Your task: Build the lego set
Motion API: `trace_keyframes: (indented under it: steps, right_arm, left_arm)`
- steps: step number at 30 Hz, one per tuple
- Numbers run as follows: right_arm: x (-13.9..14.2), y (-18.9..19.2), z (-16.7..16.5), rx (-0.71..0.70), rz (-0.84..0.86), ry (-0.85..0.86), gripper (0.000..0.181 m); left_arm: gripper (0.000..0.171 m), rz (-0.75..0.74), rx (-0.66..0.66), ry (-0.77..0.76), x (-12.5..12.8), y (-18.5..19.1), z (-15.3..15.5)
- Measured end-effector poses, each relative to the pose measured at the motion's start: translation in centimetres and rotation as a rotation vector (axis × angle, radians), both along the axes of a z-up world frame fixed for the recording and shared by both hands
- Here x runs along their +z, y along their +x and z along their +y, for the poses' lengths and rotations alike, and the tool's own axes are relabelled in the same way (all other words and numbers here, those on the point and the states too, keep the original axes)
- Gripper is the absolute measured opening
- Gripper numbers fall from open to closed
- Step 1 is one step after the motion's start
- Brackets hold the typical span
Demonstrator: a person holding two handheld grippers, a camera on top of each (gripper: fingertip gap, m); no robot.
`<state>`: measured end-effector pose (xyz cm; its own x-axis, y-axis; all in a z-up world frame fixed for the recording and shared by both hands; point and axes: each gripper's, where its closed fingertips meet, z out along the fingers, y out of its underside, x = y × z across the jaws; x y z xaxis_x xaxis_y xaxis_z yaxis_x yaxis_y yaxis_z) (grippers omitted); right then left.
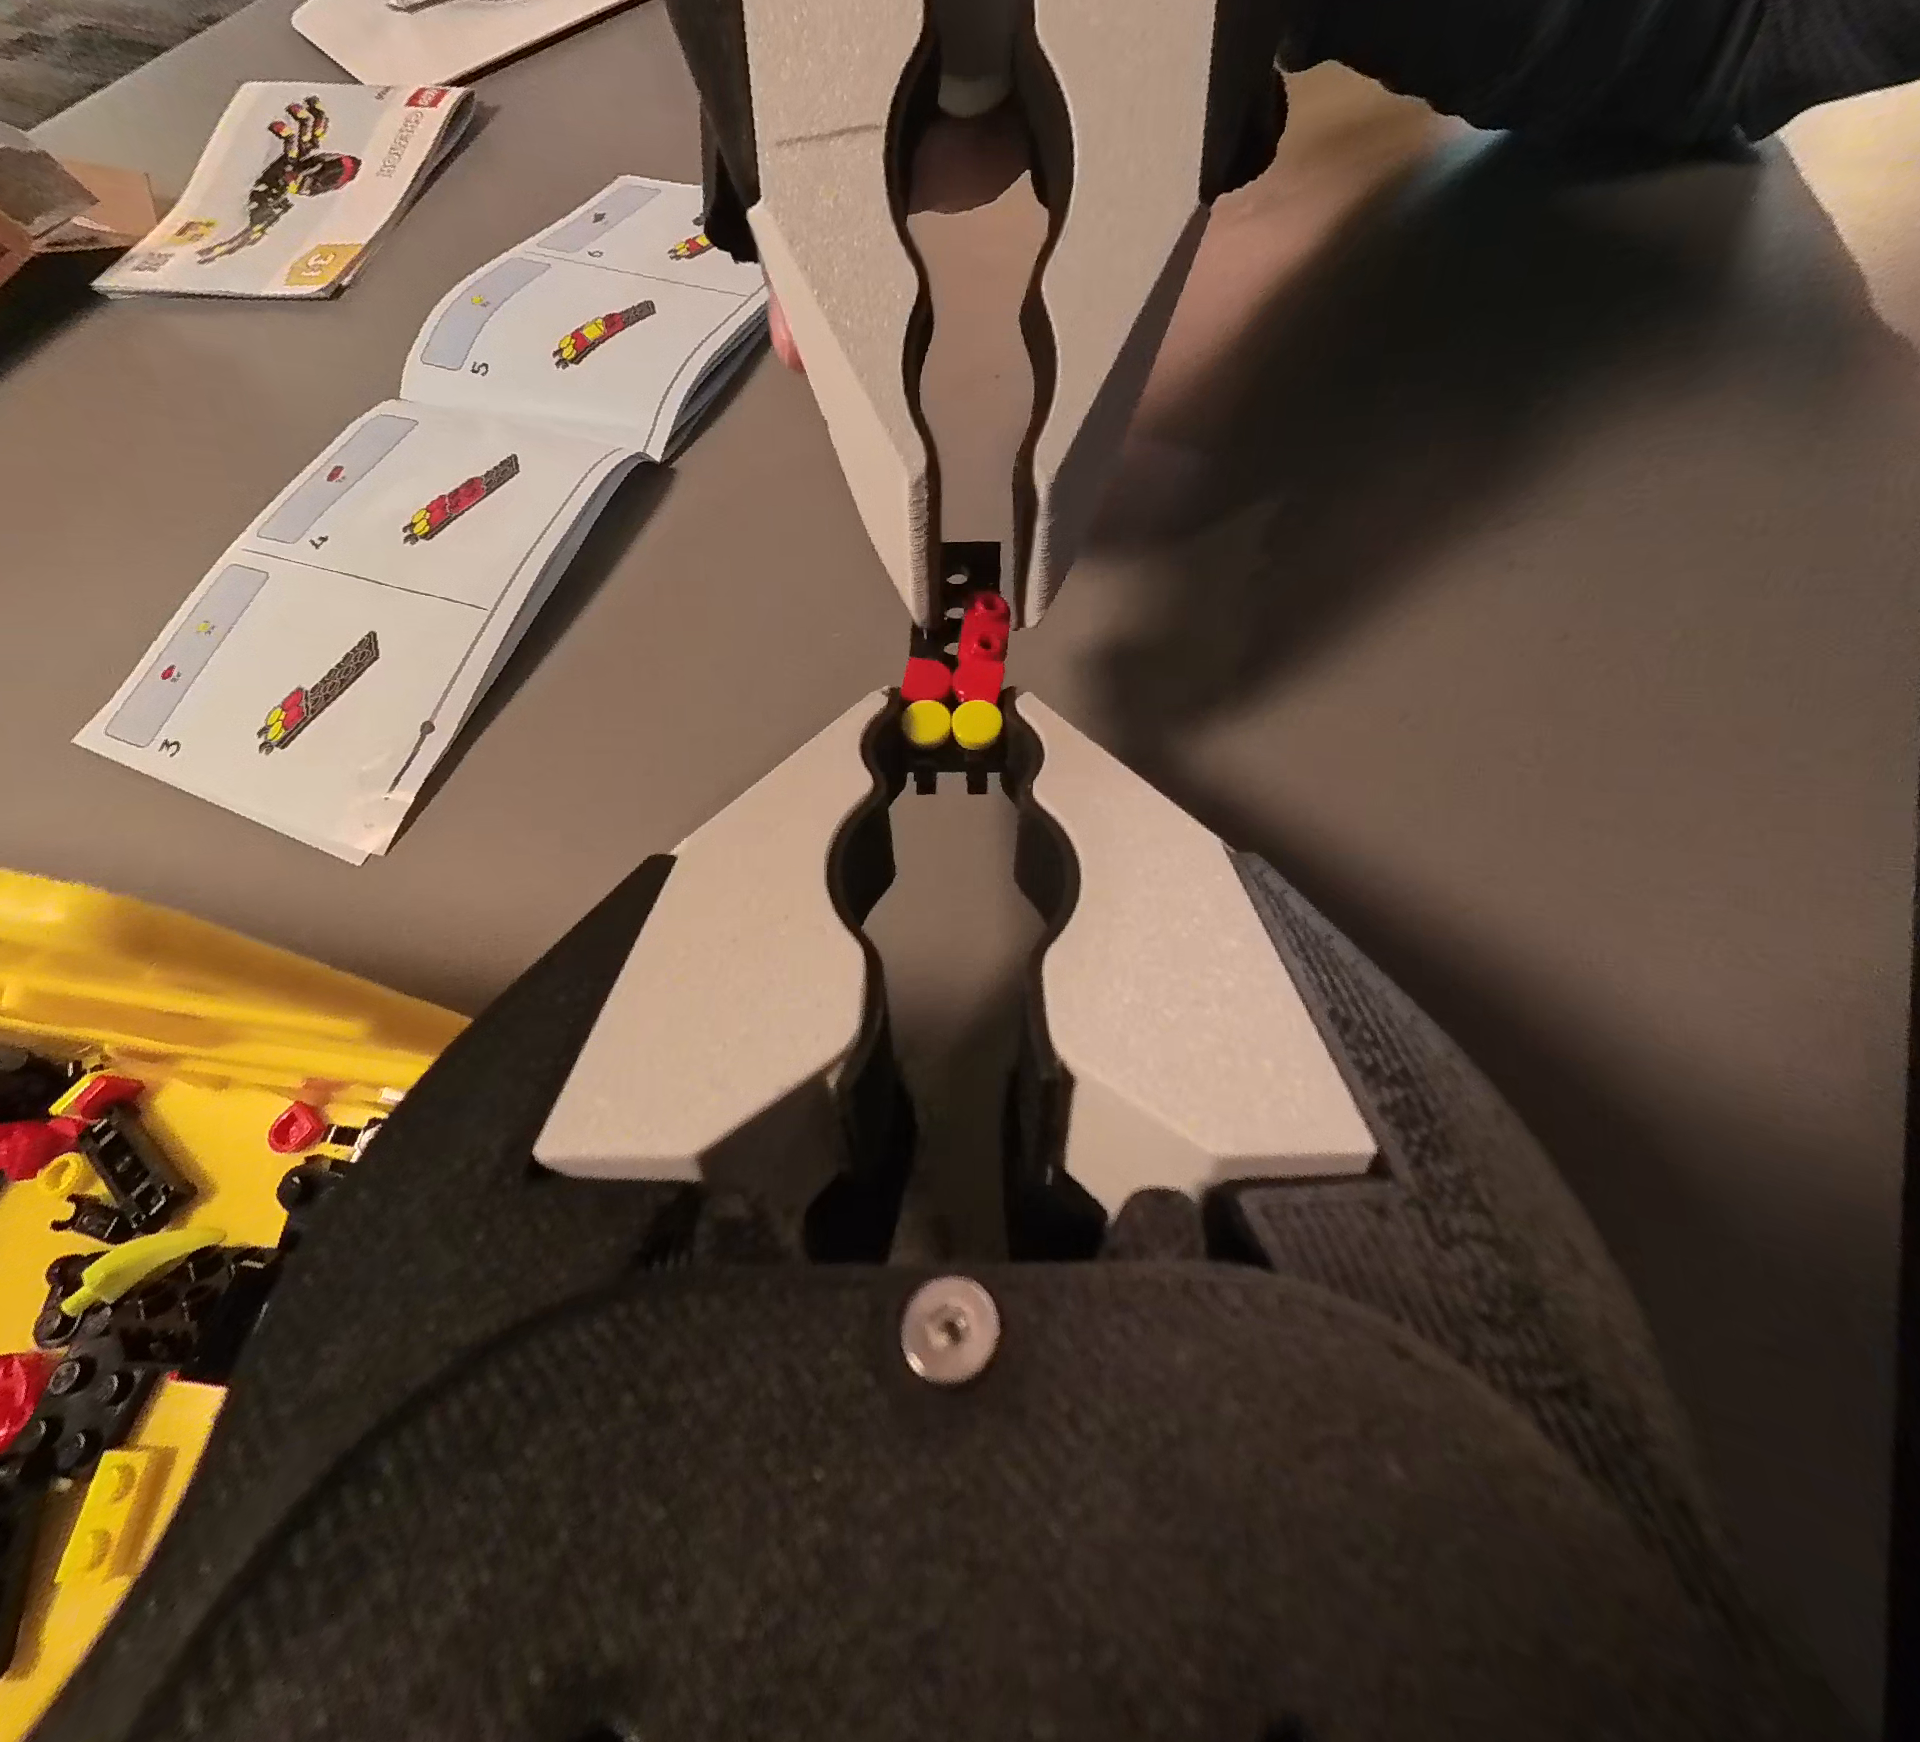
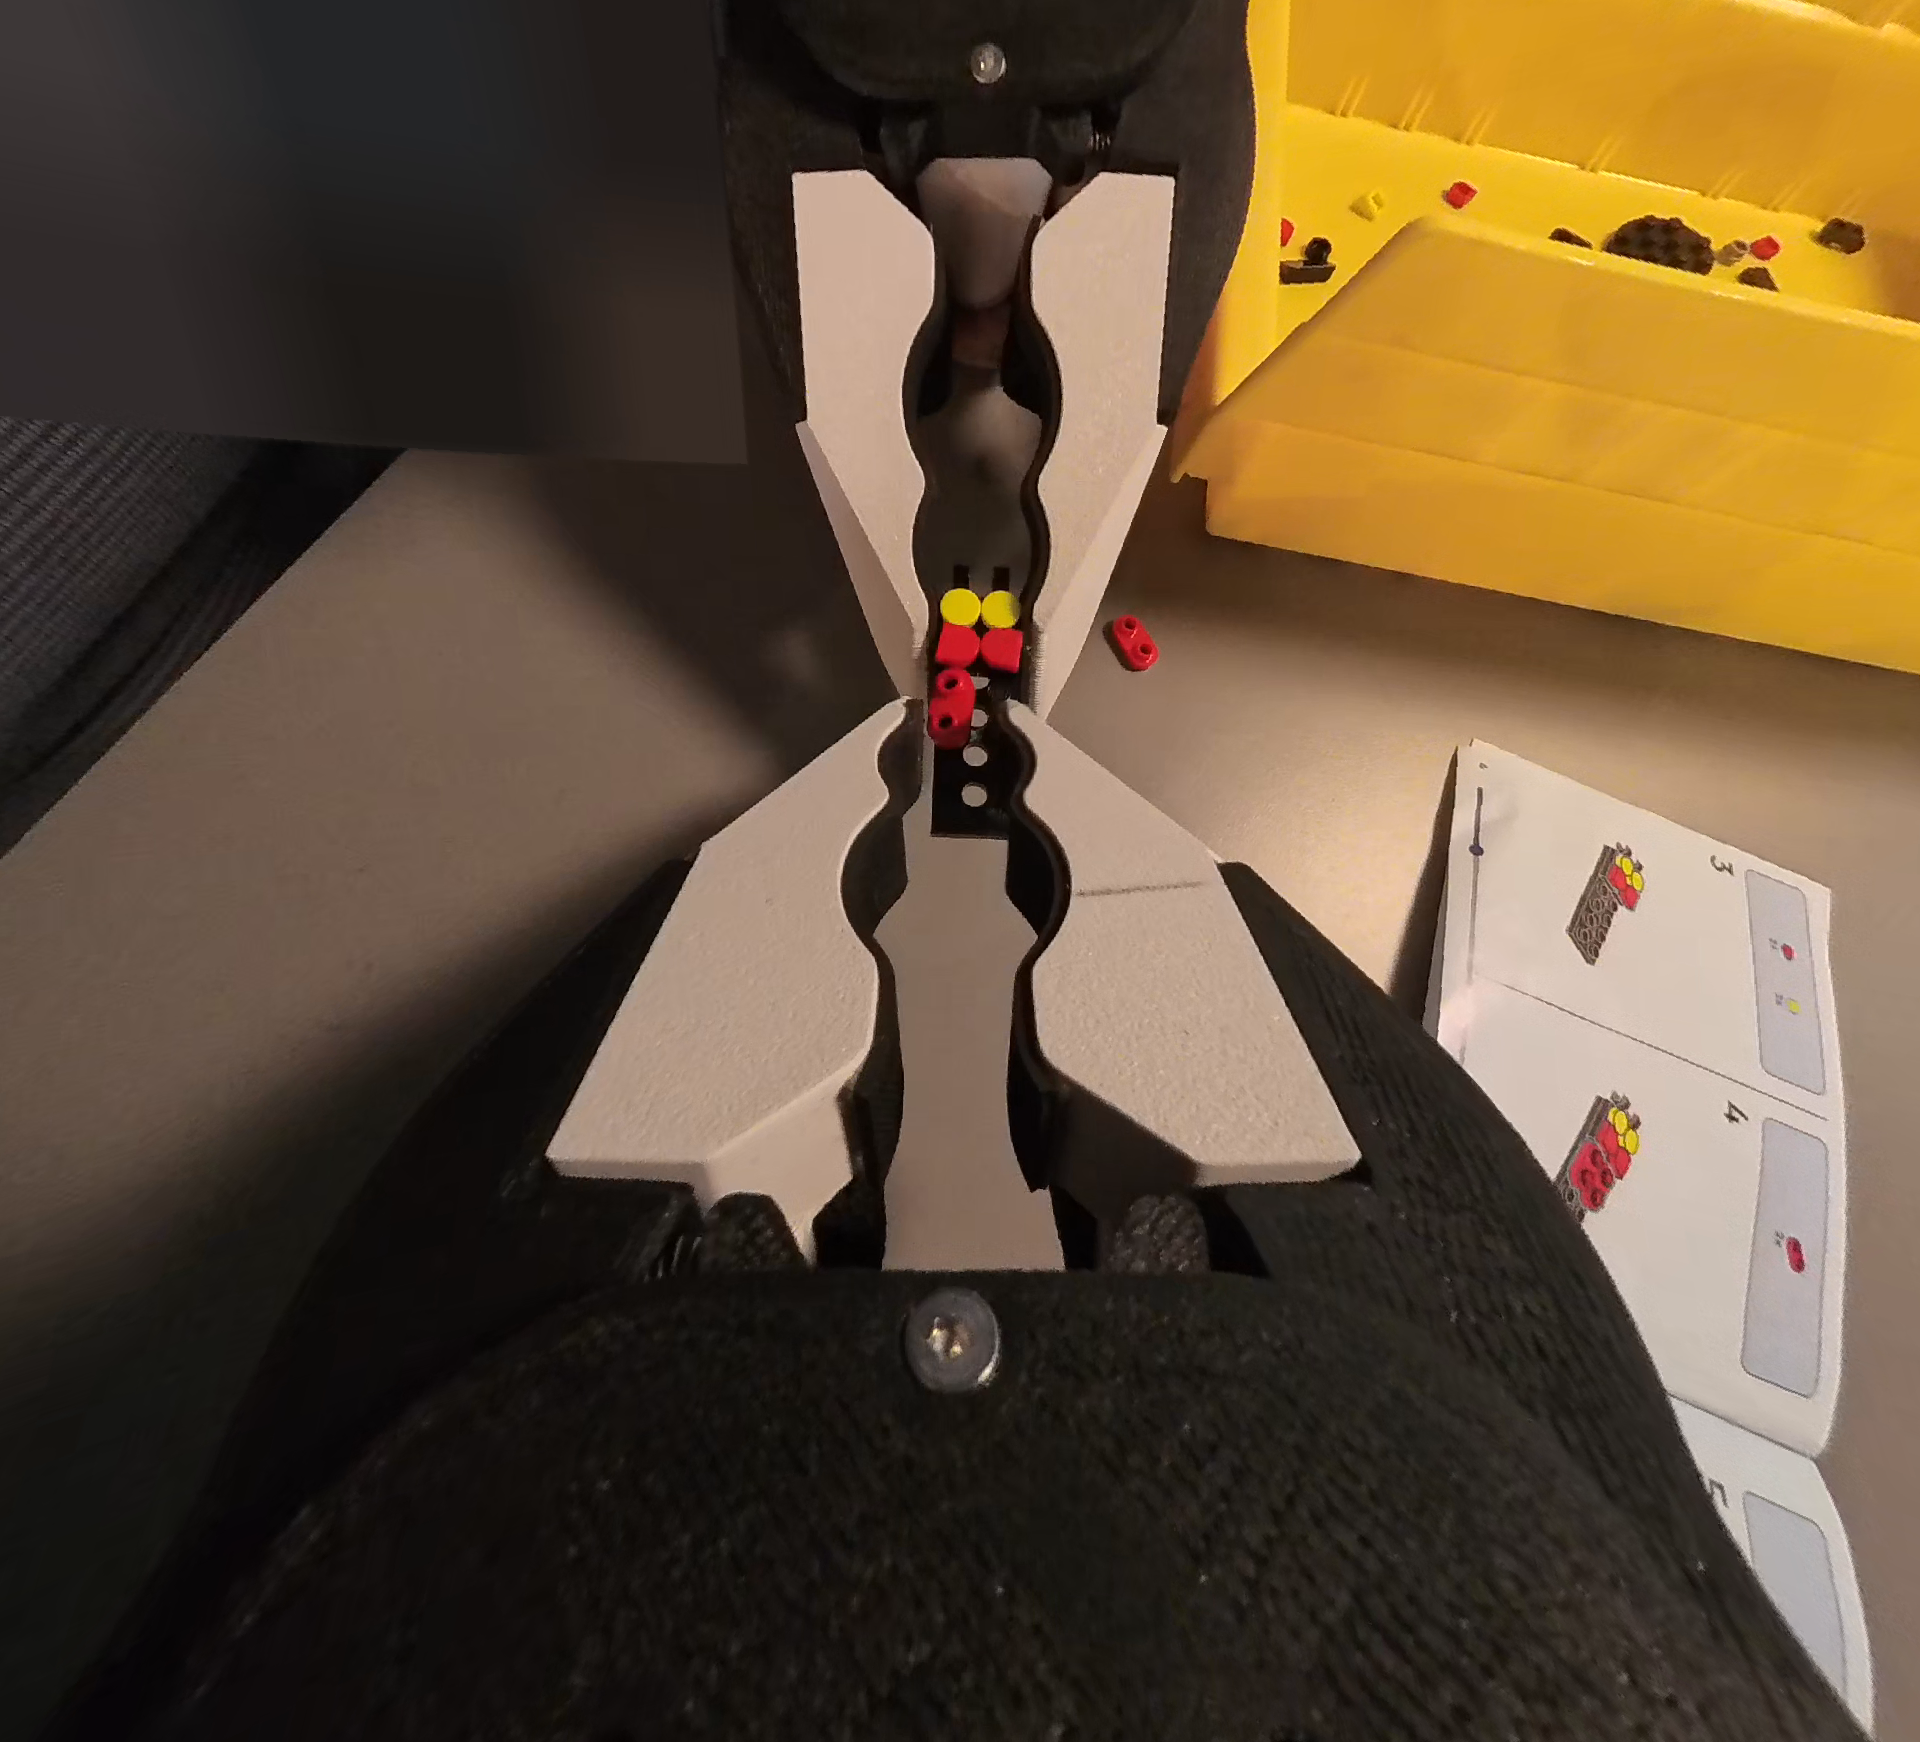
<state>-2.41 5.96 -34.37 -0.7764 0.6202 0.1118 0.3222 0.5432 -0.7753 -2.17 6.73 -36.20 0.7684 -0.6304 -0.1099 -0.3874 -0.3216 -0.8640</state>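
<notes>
Left gripper [image 1: 951, 736] and right gripper [image 2: 961, 716] each clamp the black plate [image 2: 971, 793]; its ends hidden.

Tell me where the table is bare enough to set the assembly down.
Bare table lies on the side away from the open booklet, toward the table edge. Crowded: between the booklet and the yellow bin, where a loose red piece lies, and where both tools meet on the black plate.
</notes>
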Motion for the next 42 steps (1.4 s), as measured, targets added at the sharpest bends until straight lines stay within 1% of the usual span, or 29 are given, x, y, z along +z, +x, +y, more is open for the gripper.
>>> trace_keyframes:
  steps: [3, 6, 8, 10, 11, 13, 15, 16, 19, 21, 22, 26, 30, 34, 38, 42]
  right_arm:
    - [0.0, -0.1, 0.1, -0.005, 0.0, 0.0, 0.013]
    - [0.4, -0.2, 0.7, -0.032, 0.02, 0.029, 0.019]
    - [1.5, -0.6, 1.3, -0.084, 0.081, 0.059, 0.03]
    - [2.8, -1.1, 1.6, -0.138, 0.222, 0.135, 0.039]
    - [3.1, -1.2, 1.5, -0.15, 0.309, 0.209, 0.042]
    - [2.8, -1.2, 1.7, -0.161, 0.509, 0.44, 0.048]
    - [2.4, -1.0, 1.6, -0.146, 0.725, 0.712, 0.046]
    - [1.8, -0.8, 1.2, -0.117, 0.793, 0.819, 0.043]
    - [0.4, -0.7, 0.5, -0.08, 0.902, 1.021, 0.04]
    - [0.3, -1.1, 0.2, -0.063, 0.977, 1.138, 0.033]
    - [0.3, -1.3, 0.3, -0.065, 0.988, 1.18, 0.032]
    - [0.6, -1.8, 1.1, -0.106, 0.998, 1.24, 0.028]
    - [0.4, -1.9, 1.4, -0.1, 0.992, 1.274, 0.024]
    - [0.2, -2.2, 1.3, -0.105, 0.987, 1.284, 0.019]
    - [0.5, -2.3, 1.3, -0.134, 0.995, 1.28, 0.01]
    - [0.4, -2.3, 1.3, -0.139, 0.962, 1.27, 0.007]
  left_arm:
    - [0.017, -0.001, 0.0, 0.001, 0.0, 0.0, 0.0]
    - [0.017, -0.007, 0.007, 0.001, 0.1, -0.1, 0.0]
    - [0.017, -0.014, 0.017, 0.0, 0.1, -0.2, 0.2]
    - [0.017, -0.031, 0.033, -0.004, 0.2, -0.4, 0.3]
    - [0.017, -0.044, 0.043, -0.007, 0.3, -0.6, 0.4]
    - [0.017, -0.076, 0.059, -0.015, 0.5, -0.9, 0.6]
    - [0.017, -0.098, 0.065, -0.019, 0.7, -1.0, 0.6]
    - [0.017, -0.101, 0.065, -0.019, 0.7, -1.0, 0.6]
    - [0.017, -0.088, 0.064, -0.021, 0.5, -0.9, 0.6]
    - [0.017, -0.088, 0.063, -0.023, 0.5, -0.9, 0.6]
    - [0.017, -0.091, 0.068, -0.024, 0.5, -1.0, 0.6]
    - [0.017, -0.116, 0.065, -0.031, 0.7, -1.0, 0.6]
    - [0.017, -0.107, 0.059, -0.036, 0.5, -0.9, 0.6]
    - [0.017, -0.109, 0.055, -0.036, 0.6, -0.8, 0.6]
    - [0.017, -0.111, 0.053, -0.036, 0.6, -0.7, 0.5]
    - [0.016, -0.102, 0.055, -0.047, 0.4, -0.7, 0.6]
